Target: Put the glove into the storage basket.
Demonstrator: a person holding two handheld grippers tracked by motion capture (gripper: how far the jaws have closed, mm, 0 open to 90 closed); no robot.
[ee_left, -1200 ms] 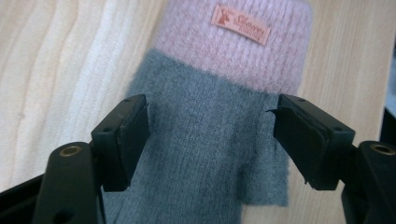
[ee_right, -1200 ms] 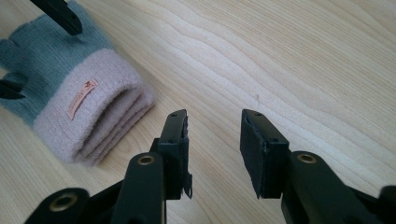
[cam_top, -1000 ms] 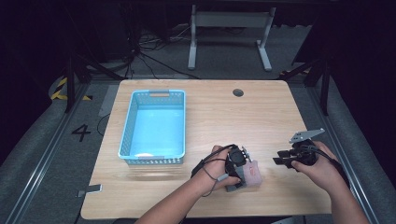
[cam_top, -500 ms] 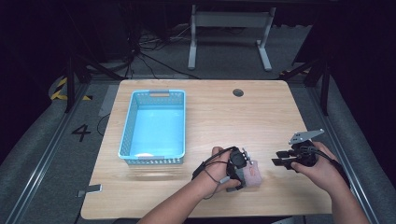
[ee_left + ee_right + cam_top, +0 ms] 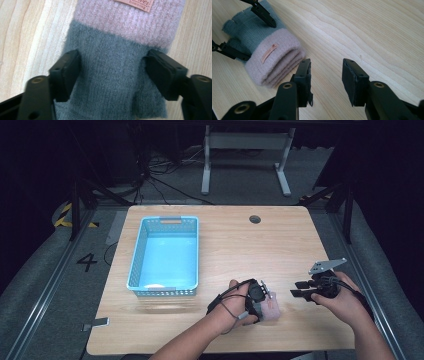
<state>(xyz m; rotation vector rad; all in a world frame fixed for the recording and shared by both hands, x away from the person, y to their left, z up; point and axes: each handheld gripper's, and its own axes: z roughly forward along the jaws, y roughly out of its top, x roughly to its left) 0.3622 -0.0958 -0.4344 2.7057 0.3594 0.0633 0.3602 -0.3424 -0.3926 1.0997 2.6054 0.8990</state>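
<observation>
The left hand-held gripper [image 5: 111, 75] points down at a folded knit glove [image 5: 117, 65], grey with a pink cuff. Its jaws have just been closing, and now each one touches a side of the grey part. The glove lies flat on the wooden surface [image 5: 240, 245], near the front edge. The right hand-held gripper [image 5: 325, 80] rests just beside the glove, jaws partly open with nothing between them.

So the left gripper [image 5: 111, 72] has its fingers [image 5: 66, 72] on either side of a grey glove [image 5: 110, 82], at 9 and 3 o'clock, and they've just been closing. Pink cuff [image 5: 127, 22] up at 12, wooden table [image 5: 30, 32] underneath.
</observation>
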